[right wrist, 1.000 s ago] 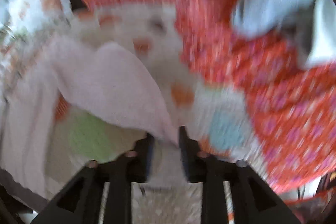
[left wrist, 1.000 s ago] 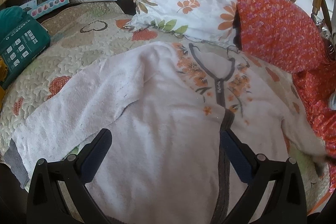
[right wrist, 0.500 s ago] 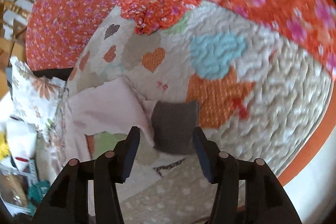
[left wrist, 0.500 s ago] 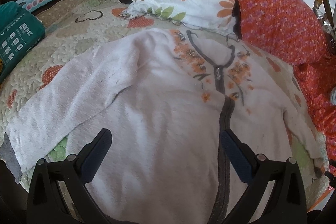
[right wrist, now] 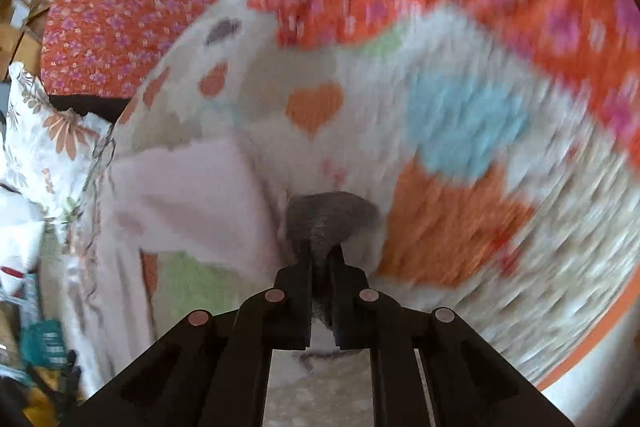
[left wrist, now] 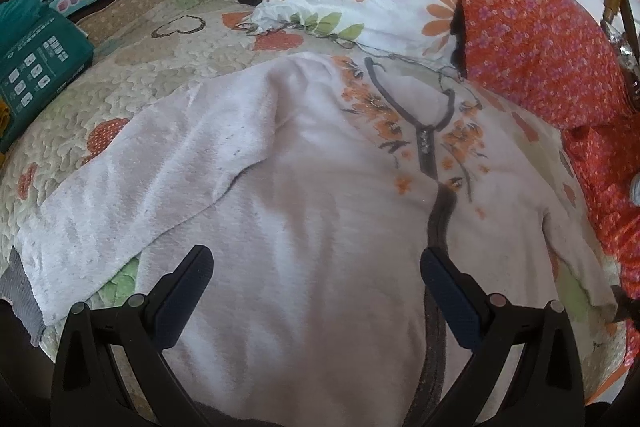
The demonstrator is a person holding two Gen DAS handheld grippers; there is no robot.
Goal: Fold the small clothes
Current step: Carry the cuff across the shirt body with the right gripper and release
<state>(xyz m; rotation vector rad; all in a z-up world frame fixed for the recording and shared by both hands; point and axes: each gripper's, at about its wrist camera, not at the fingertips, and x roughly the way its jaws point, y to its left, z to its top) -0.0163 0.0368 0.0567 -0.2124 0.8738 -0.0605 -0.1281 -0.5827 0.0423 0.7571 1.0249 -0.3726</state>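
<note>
My right jaws, having just been closing, are clamping the pale pink fleece top's grey knitted cuff at twelve o'clock; my left jaws are standing apart over its body.

Left tool: matte black angular frame, triangular cut-outs in both arms, two dark navy pads, four round silver-grey rivet heads. Right tool: same black frame, slim black fingers, four round copper-toned rivet heads, open slots along the lower arms.
</note>
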